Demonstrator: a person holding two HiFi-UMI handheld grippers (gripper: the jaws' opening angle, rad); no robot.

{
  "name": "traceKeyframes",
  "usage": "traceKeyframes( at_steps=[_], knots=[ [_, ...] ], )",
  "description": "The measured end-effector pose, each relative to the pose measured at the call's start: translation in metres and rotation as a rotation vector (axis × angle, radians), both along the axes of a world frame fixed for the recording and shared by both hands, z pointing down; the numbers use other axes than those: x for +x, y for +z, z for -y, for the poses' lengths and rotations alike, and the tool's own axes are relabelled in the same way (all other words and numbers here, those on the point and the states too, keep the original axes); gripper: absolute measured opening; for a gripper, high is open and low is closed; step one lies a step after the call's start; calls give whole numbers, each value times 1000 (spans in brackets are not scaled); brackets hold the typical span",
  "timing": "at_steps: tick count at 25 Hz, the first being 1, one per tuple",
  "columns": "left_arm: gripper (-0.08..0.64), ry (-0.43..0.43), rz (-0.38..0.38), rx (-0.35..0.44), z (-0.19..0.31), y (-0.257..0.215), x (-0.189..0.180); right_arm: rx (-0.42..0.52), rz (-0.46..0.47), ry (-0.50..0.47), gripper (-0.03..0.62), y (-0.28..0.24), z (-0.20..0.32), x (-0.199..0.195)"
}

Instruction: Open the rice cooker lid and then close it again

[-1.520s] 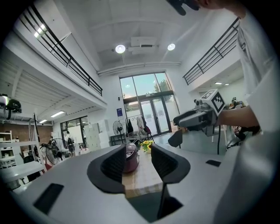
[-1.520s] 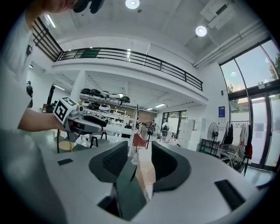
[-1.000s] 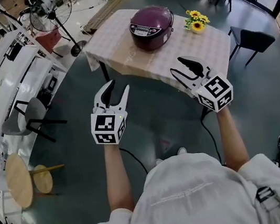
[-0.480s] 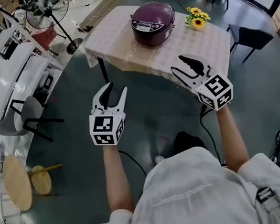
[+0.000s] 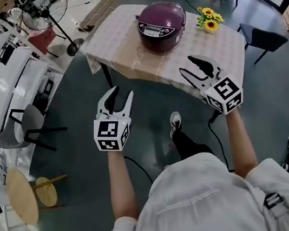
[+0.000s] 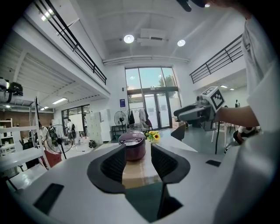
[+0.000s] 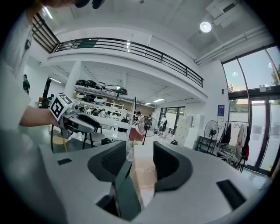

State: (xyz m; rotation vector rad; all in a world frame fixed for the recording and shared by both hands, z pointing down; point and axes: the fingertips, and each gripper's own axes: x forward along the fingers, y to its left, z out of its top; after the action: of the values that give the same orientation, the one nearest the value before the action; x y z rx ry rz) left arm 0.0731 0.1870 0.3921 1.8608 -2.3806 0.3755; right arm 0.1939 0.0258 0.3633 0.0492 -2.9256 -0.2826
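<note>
Your left gripper (image 5: 121,91) is released: its 2 jaws stand apart with nothing pressed between them. Your right gripper (image 5: 186,64) is released too, jaws wide, gripping nothing.

The purple rice cooker (image 5: 159,24) sits on the checked tabletop (image 5: 121,44), toward its far side, with the lid down and the control panel facing you. A bunch of sunflowers (image 5: 209,20) stands just beside it, nearer the far right edge.

In the head view your left gripper hangs over the dark floor, short of the table's near left edge and well apart from the cooker. Your right gripper shows over the near right corner of the tabletop, closer to the cooker than the left one but not touching it.

In the left gripper view the cooker appears framed in the gap between the 2 jaws, yet it is far off, beyond a stretch of tabletop. In the right gripper view only the table's cloth shows between the jaws, and the cooker is not there.
</note>
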Motion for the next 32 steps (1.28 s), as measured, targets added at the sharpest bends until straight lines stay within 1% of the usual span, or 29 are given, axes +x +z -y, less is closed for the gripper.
traceKeyframes(
  at_steps=[5,8,11,15,20,24,28,32],
  knots=[
    [193,-1,8,-22,59,3,-55,-9,13,15,216,10,64,-55],
    [193,-2,3,-29,98,-1,-85,-25,-5,8,218,18,101,-85],
    [193,6,6,-36,141,-5,-113,-40,-29,8,218,29,139,-108],
    [193,29,5,-46,192,-11,-141,-51,-49,22,218,39,184,-135],
    [192,36,-5,-74,239,-9,-167,-67,-71,31,218,47,223,-160],
    [191,44,-9,-81,266,-7,-179,-67,-73,40,206,51,246,-172],
    [190,70,-20,-94,287,1,-185,-73,-86,49,202,57,260,-182],
    [192,98,-39,-103,298,7,-195,-49,-134,45,193,67,260,-191]
  ],
)
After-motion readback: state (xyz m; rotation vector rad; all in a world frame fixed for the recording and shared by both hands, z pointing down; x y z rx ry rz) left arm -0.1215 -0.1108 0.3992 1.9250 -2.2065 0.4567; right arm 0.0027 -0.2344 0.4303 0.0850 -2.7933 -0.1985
